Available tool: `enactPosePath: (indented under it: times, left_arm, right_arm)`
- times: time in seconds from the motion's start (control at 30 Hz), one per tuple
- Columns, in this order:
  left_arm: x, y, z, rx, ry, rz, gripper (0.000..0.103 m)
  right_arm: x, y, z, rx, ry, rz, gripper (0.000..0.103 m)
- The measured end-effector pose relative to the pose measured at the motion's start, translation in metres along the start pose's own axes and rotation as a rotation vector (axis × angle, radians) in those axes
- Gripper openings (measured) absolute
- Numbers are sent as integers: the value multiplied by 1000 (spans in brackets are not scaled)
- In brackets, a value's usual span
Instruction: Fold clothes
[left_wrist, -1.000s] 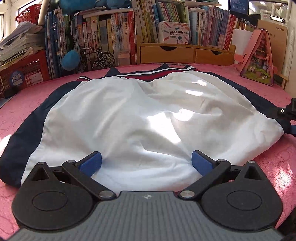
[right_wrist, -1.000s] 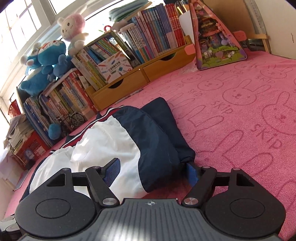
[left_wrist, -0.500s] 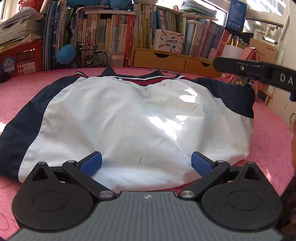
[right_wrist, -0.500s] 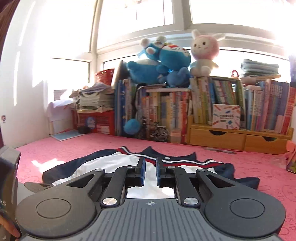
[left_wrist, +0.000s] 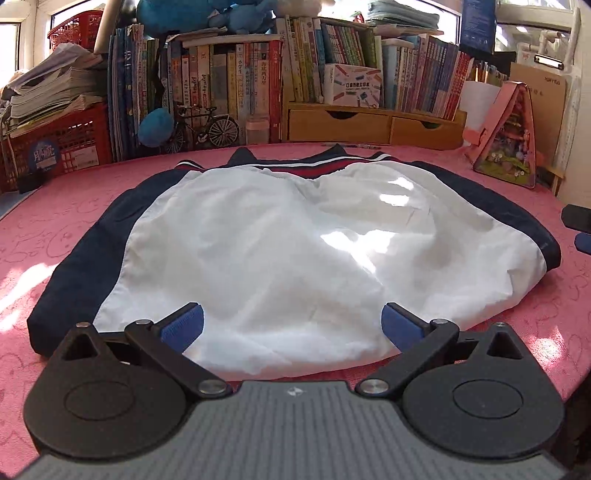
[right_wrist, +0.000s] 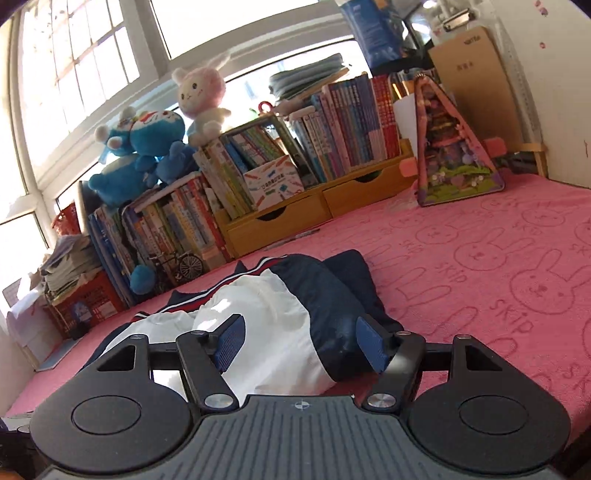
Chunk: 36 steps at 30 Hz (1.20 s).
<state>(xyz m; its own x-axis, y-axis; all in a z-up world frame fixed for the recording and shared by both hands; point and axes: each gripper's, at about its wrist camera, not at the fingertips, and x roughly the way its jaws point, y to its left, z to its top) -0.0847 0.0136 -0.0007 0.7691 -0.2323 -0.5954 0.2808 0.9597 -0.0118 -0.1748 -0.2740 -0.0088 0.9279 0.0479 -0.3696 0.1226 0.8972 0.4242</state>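
Observation:
A white jacket (left_wrist: 295, 251) with navy sleeves and a red-striped collar lies spread flat on the pink bunny-print cloth (left_wrist: 74, 229). My left gripper (left_wrist: 293, 325) hovers open at the jacket's near white hem, with nothing pinched. In the right wrist view the jacket (right_wrist: 280, 332) shows its navy right side bunched up. My right gripper (right_wrist: 301, 345) sits low at that edge. Its jaws are opening, with the navy and white fabric between them but the pads apart from it. The tip of the right gripper (left_wrist: 578, 225) also pokes in at the right edge of the left wrist view.
Along the far edge stand rows of books (left_wrist: 229, 81), a wooden drawer unit (left_wrist: 369, 123), a red crate (left_wrist: 55, 144), a toy bicycle (left_wrist: 207, 129) and a pink triangular playhouse (right_wrist: 458, 162). Plush toys (right_wrist: 147, 147) sit on top of the books. Bare pink cloth (right_wrist: 498, 280) stretches to the right of the jacket.
Half a second ago the right gripper was shut and raised above the jacket. It is now back low at the jacket's right edge with jaws apart. The left gripper stays open at the hem.

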Motion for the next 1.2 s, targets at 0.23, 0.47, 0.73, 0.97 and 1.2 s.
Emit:
enactPosePath:
  times: [0.23,0.47,0.73,0.97,1.2]
  left_arm:
    - [13,7,-4,-31,28,44,103]
    - [12,4,-8,-19,-3,54,103]
    - [12,2,-9,-16,-12,54,103]
    - [6,7,-11,-36,-38,2,103]
    - [-18,47,0,-263,18,-160,103]
  right_arm:
    - [36,-14,-8,93,154,-59,92]
    - [86,0,-2,103,90,-38,103]
    - [90,30,21,23,30,13,22]
    - [81,138,-3,-606,-64,194,22]
    - [106,120,-30,-564,142,180,21]
